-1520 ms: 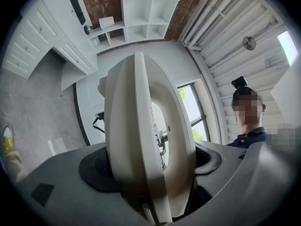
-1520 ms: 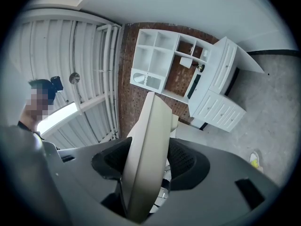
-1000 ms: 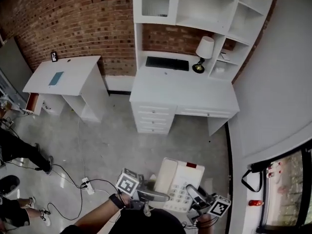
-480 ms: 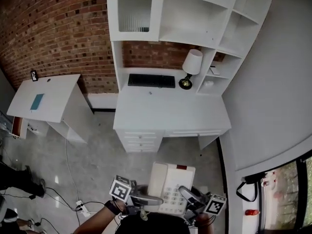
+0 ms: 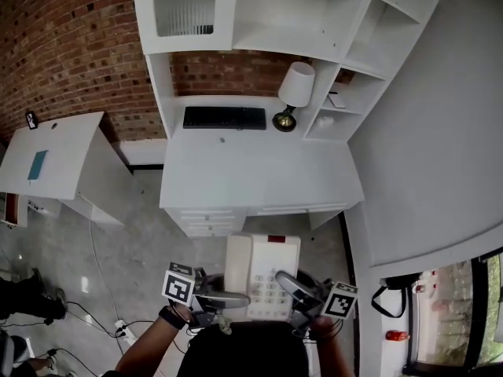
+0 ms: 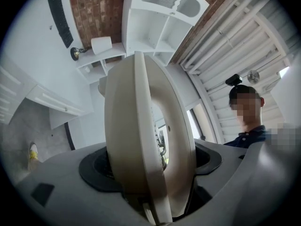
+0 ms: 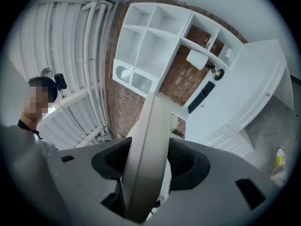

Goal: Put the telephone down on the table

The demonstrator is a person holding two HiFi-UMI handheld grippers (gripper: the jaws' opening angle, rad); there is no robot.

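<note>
A cream desk telephone, handset on its left and a red tag at its top edge, hangs in the air in front of the white desk. My left gripper is shut on its left side and my right gripper is shut on its right side. In the left gripper view the telephone stands edge-on, clamped between the dark pads. The right gripper view shows the telephone's rim pinched between that gripper's pads. The desk's front edge lies just beyond the telephone.
A black keyboard and a white-shaded lamp sit at the back of the desk, under a white shelf unit. A second white table stands to the left. Cables and a power strip lie on the floor.
The telephone, held by both grippers, has come nearer to the white desk. The desk now sits larger and more central in the head view.
</note>
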